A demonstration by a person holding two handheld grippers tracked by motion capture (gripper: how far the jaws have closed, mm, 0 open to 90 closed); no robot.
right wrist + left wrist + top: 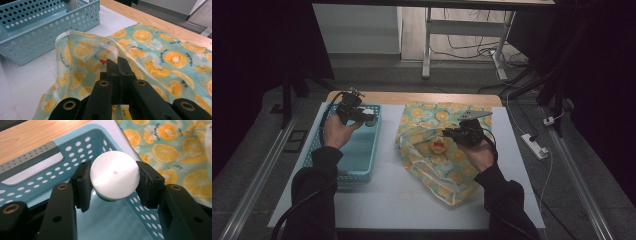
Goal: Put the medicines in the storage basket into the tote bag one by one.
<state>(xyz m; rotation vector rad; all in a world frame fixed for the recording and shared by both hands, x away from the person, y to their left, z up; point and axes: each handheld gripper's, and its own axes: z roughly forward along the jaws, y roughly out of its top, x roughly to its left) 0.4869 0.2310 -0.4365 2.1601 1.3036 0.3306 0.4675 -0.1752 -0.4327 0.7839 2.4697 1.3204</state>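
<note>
White round lid (114, 175) between left tongs (113, 185), over blue basket (75, 150).

Grippers: two, the left gripper (362, 116) at the far left and the right gripper (451, 134) right of centre
Hands: two, the left hand (337, 132) and the right hand (479, 155)
Baskets: one, a blue perforated basket (357, 167) on the left
Bags: one, an orange-slice print bag (432, 117) right of the basket
White round-topped containers: one, a white-capped container (114, 176) between the left gripper's pads
Tables: one white-topped table (387, 200), with one more table frame (427, 45) far behind
Power strips: one power strip (534, 146) on the floor at the right
</note>
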